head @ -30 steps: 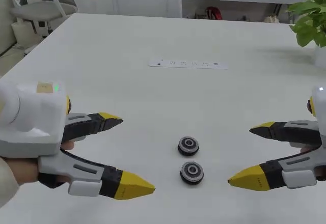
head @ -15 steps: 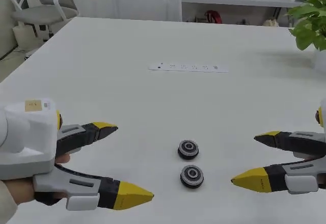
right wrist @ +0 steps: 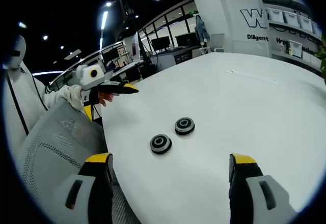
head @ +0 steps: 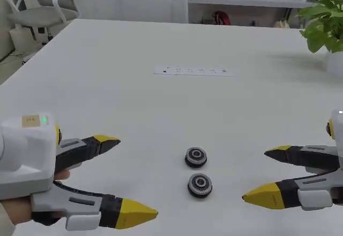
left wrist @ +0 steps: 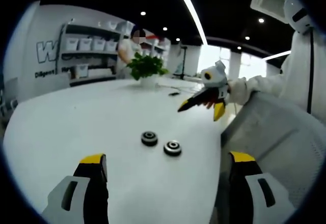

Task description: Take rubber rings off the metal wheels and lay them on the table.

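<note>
Across the broad white table [head: 134,91] I'm holding both tools low over the near edge, well apart from each other. On my left, the left gripper [head: 134,176], white and grey with yellow-tipped black jaws, has its jaws spread wide with nothing between them. Same story opposite: the matching right gripper [head: 255,174] is splayed apart and empty too, tips pointing inward. Off at the far right corner sits a leafy green potted plant [head: 324,19]. Mid-table, a flat white socket strip [head: 193,71] lies flush in the surface. And now the small stuff, between the two grippers: two little round metal wheels, the farther wheel [head: 195,157] and the nearer wheel [head: 200,184], lying flat just beside each other. Each wears its black rubber ring [head: 191,186], and neither gripper touches them.
</note>
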Action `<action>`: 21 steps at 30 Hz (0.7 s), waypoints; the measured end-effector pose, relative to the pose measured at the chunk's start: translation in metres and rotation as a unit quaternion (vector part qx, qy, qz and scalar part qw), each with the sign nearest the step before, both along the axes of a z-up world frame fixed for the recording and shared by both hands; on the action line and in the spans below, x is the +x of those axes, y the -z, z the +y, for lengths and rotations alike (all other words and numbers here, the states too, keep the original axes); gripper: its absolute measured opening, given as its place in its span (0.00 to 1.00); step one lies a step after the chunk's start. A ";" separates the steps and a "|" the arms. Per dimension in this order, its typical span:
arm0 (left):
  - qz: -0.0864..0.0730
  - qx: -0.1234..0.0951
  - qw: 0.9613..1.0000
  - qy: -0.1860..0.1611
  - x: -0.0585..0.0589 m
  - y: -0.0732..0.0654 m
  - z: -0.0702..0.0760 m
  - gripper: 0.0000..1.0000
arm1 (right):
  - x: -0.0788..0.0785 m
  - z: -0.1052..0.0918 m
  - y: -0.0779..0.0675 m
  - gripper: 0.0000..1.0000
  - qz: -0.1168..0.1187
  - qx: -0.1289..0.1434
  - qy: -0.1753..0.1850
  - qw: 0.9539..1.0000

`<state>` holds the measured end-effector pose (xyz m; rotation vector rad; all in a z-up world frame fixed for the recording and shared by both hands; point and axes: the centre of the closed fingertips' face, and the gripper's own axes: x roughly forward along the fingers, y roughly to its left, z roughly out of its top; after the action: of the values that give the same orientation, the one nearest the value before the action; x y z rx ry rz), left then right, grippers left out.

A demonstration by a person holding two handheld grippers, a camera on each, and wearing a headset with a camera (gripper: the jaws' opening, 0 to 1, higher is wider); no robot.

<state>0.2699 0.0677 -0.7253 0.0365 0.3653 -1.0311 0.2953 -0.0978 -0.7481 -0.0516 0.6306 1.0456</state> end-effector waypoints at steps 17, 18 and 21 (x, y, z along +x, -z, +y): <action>0.008 -0.006 1.000 -0.005 0.000 0.002 0.001 1.00 | -0.004 -0.006 0.005 0.90 0.007 -0.002 0.008 1.000; 0.008 -0.007 1.000 -0.006 0.000 0.001 0.001 1.00 | -0.005 -0.007 0.005 0.90 0.007 -0.002 0.009 1.000; 0.009 -0.008 1.000 -0.007 0.000 0.002 0.001 1.00 | -0.006 -0.010 0.006 0.90 0.007 0.003 0.017 1.000</action>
<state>0.2701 0.0689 -0.7269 0.0105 0.3726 -1.0216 0.2896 -0.1076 -0.7540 -0.0277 0.6393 1.0163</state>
